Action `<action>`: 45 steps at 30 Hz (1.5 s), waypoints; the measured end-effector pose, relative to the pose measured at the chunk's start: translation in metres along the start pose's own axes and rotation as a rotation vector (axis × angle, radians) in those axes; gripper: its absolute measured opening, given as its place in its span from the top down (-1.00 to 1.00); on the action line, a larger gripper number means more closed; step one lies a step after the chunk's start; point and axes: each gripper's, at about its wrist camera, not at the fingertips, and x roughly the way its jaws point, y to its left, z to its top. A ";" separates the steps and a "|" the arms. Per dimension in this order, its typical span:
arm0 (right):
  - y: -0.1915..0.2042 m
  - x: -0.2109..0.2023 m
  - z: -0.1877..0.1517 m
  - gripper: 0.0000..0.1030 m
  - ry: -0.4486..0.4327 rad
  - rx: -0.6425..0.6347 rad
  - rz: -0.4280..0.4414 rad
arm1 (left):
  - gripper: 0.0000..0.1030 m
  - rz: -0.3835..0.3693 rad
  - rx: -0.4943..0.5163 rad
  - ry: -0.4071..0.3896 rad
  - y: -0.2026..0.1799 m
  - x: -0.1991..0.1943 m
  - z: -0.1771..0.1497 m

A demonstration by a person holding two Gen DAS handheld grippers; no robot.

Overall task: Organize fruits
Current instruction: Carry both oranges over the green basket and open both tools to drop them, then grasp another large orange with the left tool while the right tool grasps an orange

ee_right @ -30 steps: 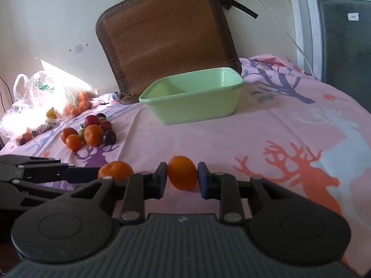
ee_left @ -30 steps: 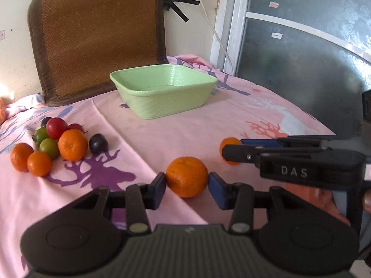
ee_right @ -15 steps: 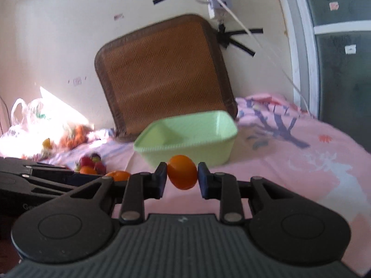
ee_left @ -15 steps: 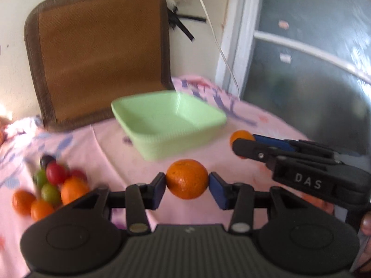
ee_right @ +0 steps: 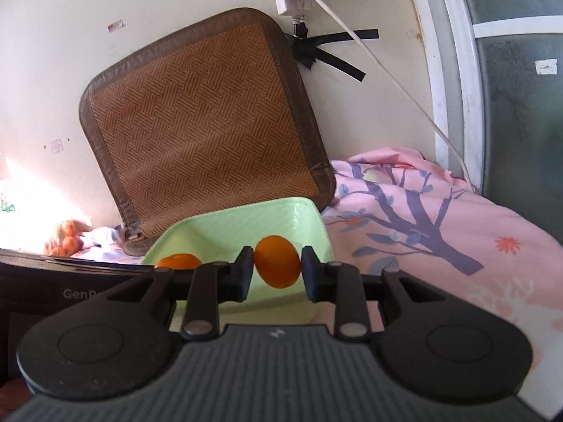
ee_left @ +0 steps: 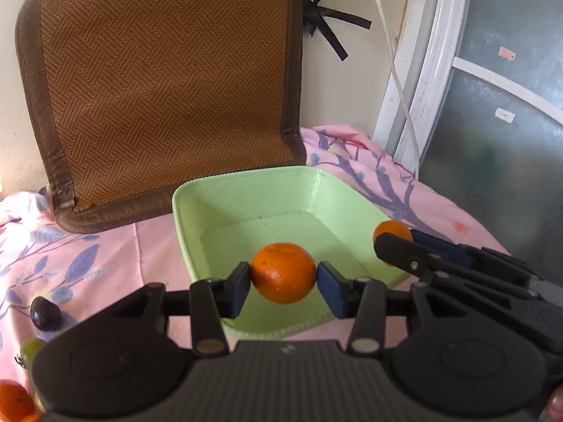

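Two hand-held claws hover over a pale green basket [ee_left: 318, 190] that sits on a pink cloth printed with purple trees [ee_left: 147, 246]; whether a desk or a bed lies under the cloth cannot be told.

The left claw [ee_left: 283, 286] has its blue pads on either side of a large orange [ee_left: 283, 272], which hangs above the near half of the basket. The jaws are opening; the pads look to be just touching the fruit's sides, though a thin gap on the right side may show.

The right claw [ee_right: 276, 266] carries a smaller orange [ee_right: 277, 261] between its dark pads, above the basket's right part. Its jaws are opening too, and the fruit appears barely held.

A woven brown mat [ee_left: 162, 81] leans on the far wall behind the basket. At the left edge, a dark plum [ee_left: 45, 313], a green fruit [ee_left: 31, 350] and part of an orange fruit [ee_left: 14, 401] lie on the cloth, half cut off by the left claw's body. A fingertip [ee_left: 556, 404] peeks in at the lower right corner.
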 end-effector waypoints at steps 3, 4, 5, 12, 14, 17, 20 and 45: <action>0.001 0.001 -0.001 0.36 -0.002 -0.005 -0.014 | -0.08 0.012 -0.001 -0.005 0.001 -0.003 -0.001; 0.001 0.000 0.000 0.36 -0.005 -0.007 -0.019 | -0.13 0.012 -0.005 -0.009 0.001 -0.005 -0.001; 0.001 -0.001 0.001 0.36 -0.010 -0.006 -0.021 | -0.17 0.012 -0.008 -0.015 0.001 -0.010 0.000; 0.011 -0.036 -0.001 0.37 -0.066 0.031 0.012 | -0.17 -0.018 -0.103 -0.195 0.036 -0.106 -0.005; 0.018 -0.049 -0.007 0.37 -0.064 0.061 0.064 | -0.17 0.014 -0.149 -0.252 0.058 -0.140 -0.018; 0.033 -0.063 -0.021 0.37 -0.022 0.084 0.162 | -0.17 0.123 -0.198 -0.288 0.089 -0.178 -0.049; 0.056 -0.064 -0.035 0.37 0.060 0.079 0.249 | -0.17 0.211 -0.234 -0.253 0.113 -0.194 -0.082; 0.212 0.019 -0.054 0.06 0.305 -0.227 0.358 | -0.34 0.049 -0.412 -0.082 0.191 -0.113 -0.094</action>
